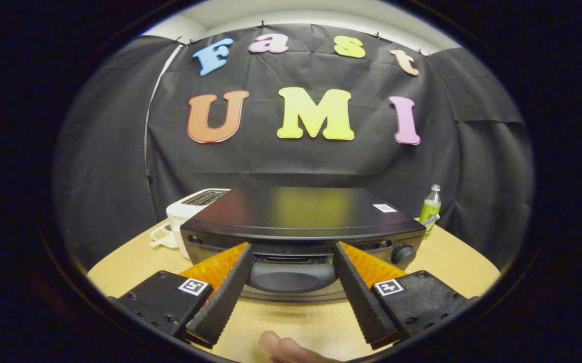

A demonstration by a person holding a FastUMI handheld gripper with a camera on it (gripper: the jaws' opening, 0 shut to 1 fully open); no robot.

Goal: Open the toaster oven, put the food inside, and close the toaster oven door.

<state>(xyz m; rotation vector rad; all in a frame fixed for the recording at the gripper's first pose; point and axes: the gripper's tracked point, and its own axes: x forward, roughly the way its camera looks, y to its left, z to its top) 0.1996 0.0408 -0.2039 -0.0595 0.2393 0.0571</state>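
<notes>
The gripper was wide open and held nothing. Its two fingers were spread apart, w/ the tips reaching the front top edge of the toaster oven, one tip on each side of the door handle. I could not tell if the tips were touching the oven or only just in front of it.

The toaster oven was a black box, standing on the light wooden table directly ahead of the gripper. Its door looked closed, and the curved handle sat between the two fingers, low on the front. A round knob was on the oven's front, just beyond the right finger. A small white sticker was on the oven's flat top, near the back right corner.

Behind the oven on the left stood a white slot toaster, close to the oven's corner. Beside that toaster, on the table, was a small light item, but it was too small to tell what it was. On the right, behind the oven, stood a green bottle w/ a pale cap, upright, near the table's far edge.

A fingertip of a person showed below the fingers, over the table.
</notes>
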